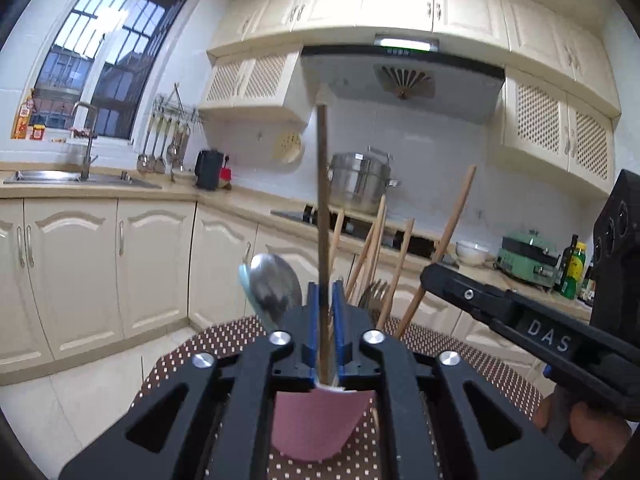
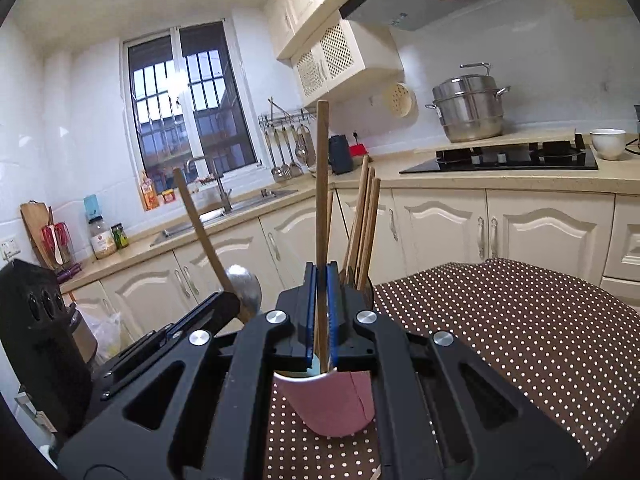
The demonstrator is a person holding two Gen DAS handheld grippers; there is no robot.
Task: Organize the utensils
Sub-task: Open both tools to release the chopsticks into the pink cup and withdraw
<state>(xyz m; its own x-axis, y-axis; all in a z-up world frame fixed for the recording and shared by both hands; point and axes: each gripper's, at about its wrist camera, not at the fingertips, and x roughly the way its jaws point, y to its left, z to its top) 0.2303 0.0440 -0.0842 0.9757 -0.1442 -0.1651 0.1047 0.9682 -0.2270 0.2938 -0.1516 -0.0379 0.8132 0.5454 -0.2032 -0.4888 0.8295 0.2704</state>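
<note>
Chopstick (image 1: 323, 216), dark and upright, is pinched between the left gripper's (image 1: 325, 320) jaws, its lower end in the pink cup (image 1: 316, 424) just below them. The right gripper's (image 2: 319, 312) jaws clamp a lighter wooden chopstick (image 2: 322, 200) above the same cup on the dotted surface (image 2: 520, 320). A metal spoon (image 1: 276, 284) stands left of the left jaws.

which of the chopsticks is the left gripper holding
The dark brown chopstick, upright between the left gripper pads; the others are lighter wood.
</note>
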